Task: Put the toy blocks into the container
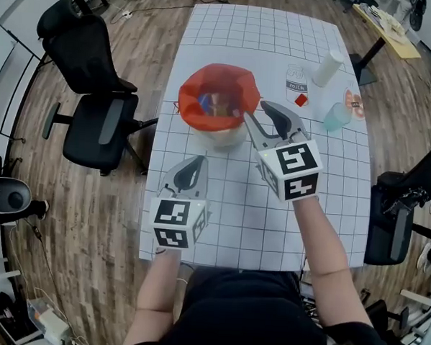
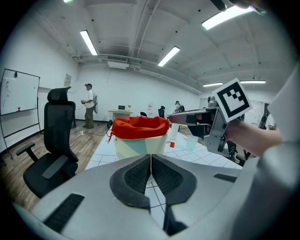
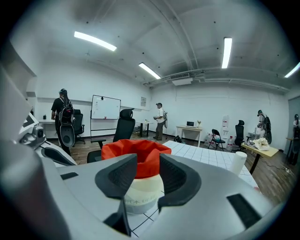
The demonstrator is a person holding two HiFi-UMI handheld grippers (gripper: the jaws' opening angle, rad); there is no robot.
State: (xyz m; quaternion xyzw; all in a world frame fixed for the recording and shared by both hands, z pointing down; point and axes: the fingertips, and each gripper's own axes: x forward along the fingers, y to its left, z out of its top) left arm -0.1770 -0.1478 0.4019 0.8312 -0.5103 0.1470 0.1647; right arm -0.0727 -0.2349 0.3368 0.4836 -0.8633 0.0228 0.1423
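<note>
A white container with a red liner [image 1: 217, 107] stands on the gridded table [image 1: 330, 181], with several coloured toy blocks [image 1: 210, 103] inside it. My right gripper [image 1: 260, 113] hovers at the container's right rim, open, with nothing between its fingers. In the right gripper view the container [image 3: 140, 194] shows through the gap of the right gripper [image 3: 147, 161]. My left gripper [image 1: 194, 163] is shut and empty, lower on the table in front of the container [image 2: 140, 136]. A small red block [image 1: 301, 100] lies on the table to the right.
A milk bottle [image 1: 297, 80], a white cylinder [image 1: 327, 68], a teal cup [image 1: 336, 117] and a small pink item [image 1: 354, 103] stand at the table's far right. A black office chair [image 1: 96, 118] is left of the table and another [image 1: 393, 213] is to its right.
</note>
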